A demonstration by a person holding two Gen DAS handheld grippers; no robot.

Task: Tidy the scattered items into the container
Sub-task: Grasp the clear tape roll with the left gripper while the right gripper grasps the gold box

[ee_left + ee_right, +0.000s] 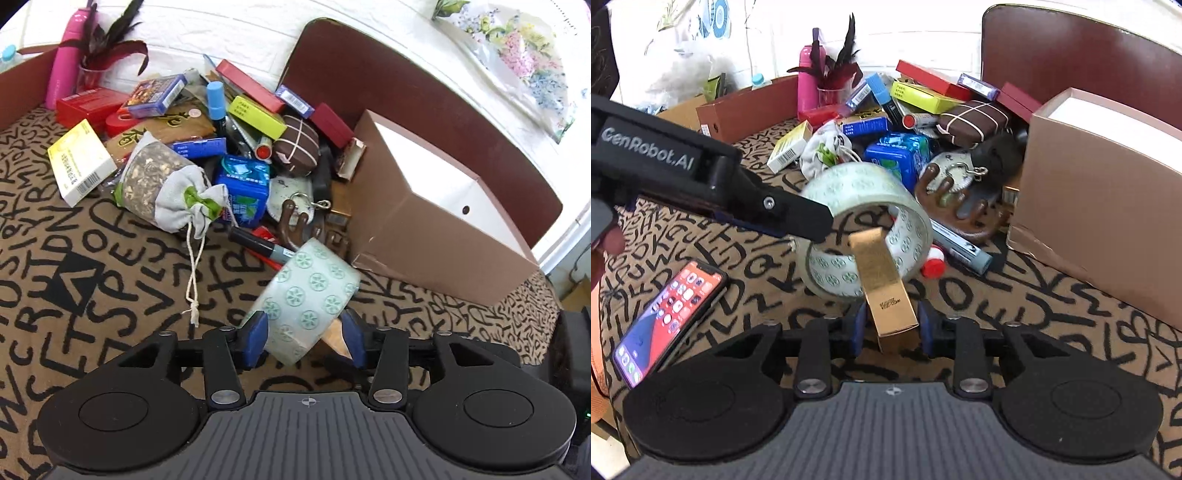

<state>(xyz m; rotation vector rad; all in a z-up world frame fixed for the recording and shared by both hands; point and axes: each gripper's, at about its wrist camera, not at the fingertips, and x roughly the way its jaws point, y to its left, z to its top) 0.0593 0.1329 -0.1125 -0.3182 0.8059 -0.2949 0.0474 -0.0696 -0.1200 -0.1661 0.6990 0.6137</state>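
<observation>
Nearest the cameras, the left gripper (304, 341) pinches the tape roll (309, 295) above the patterned table (92, 314), while the right gripper (892, 330) clamps a gold box (882, 284). Beyond, the pile of scattered items (221, 147) fills the table's far edge. The brown container (436, 210) at the far right corner looks empty, so nearly everything remains.

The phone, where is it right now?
In the right wrist view, the phone lies at lower left on the lettered cloth, below the left gripper.
</observation>
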